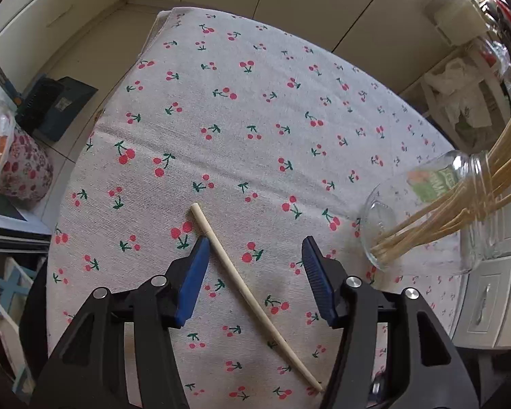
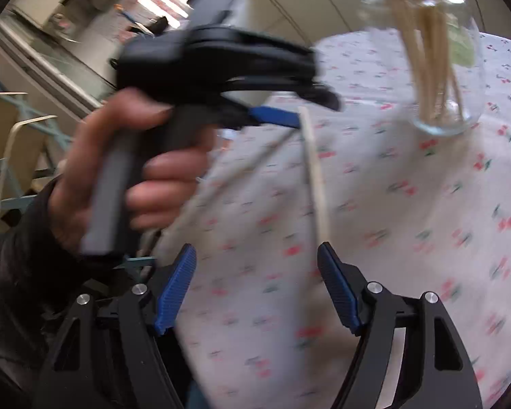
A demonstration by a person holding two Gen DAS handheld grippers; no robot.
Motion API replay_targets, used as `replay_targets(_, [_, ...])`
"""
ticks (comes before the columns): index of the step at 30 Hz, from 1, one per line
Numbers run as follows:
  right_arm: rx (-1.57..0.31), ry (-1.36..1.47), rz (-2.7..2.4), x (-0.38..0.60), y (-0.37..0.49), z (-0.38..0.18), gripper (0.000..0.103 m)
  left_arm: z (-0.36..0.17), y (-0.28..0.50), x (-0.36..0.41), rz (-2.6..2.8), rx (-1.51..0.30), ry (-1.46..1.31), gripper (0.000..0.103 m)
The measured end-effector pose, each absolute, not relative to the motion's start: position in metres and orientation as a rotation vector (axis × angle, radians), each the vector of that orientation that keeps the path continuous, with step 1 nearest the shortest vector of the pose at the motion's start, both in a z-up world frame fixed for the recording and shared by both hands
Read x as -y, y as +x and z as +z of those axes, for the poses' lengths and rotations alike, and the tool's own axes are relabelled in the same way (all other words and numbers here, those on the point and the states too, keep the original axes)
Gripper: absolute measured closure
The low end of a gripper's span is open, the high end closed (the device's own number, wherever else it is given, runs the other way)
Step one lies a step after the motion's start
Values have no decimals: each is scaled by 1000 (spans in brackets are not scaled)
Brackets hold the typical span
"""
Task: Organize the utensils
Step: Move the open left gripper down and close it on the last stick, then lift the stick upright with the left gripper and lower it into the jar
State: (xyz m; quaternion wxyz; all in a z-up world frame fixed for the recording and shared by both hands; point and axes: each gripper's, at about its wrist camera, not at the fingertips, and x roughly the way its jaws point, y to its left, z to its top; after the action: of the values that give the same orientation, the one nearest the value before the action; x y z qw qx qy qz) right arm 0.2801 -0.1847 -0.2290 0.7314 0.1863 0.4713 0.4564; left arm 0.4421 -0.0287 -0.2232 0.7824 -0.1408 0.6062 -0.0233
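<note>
Glass is the material of the clear round jar (image 1: 426,211) that is standing on the desk (image 1: 255,119), which is wearing a white cloth printed with red cherries. Many pale wooden chopsticks (image 1: 460,204) are leaning inside the jar and are sticking out over its threaded mouth. One single pale wooden chopstick (image 1: 252,293) is lying flat on the cloth, well apart from the jar, on the side of the left tool (image 1: 255,255).

This left tool is hovering just above the single chopstick with its blue pads (image 1: 194,283) spread wide, and the stick is running diagonally between them; the pads are gripping nothing.

From the right wrist view, which is blurred by motion, the right tool (image 2: 255,286) is also standing wide open and is holding nothing. Ahead of it the person's left hand (image 2: 133,170) is gripping the grey handle of the left tool (image 2: 282,116), and the chopstick (image 2: 315,173) is lying on the cloth near that tool's blue finger. The jar (image 2: 456,68) is standing beyond it.
</note>
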Motion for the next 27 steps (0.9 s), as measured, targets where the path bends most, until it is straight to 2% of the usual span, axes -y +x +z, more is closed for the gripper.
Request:
replay_targets(2, [-1003,486,1009,191,271,-227,32,-222,440,30,-40,-1318,-273,50])
replay_targets(4, [-977,534,991,200,266,-227,32,-222,437,43,-16,-1309,-163,61])
replay_targets(6, [-953,599,964,211,267,-229,30,-223,435,58,18,-1278,-33,78])
replay_targets(10, [-941,686,946,223,271,-237,30,-220,434,72,32,-1258,-18,97])
replay_targets(13, [-916,739,937,237,271,-235,30,-219,429,84,-9,-1241,-8,98])
replay_targets(19, [-903,800,923,251,269,-234,30,-206,411,75,-141,-1159,-156,99])
replay_targets(24, [-887,795,881,261,268,-235,30,-163,389,58,-219,-944,-272,99])
replay_targets(27, [-808,721,714,272,260,-223,30,-116,378,53,-271,-729,-321,99])
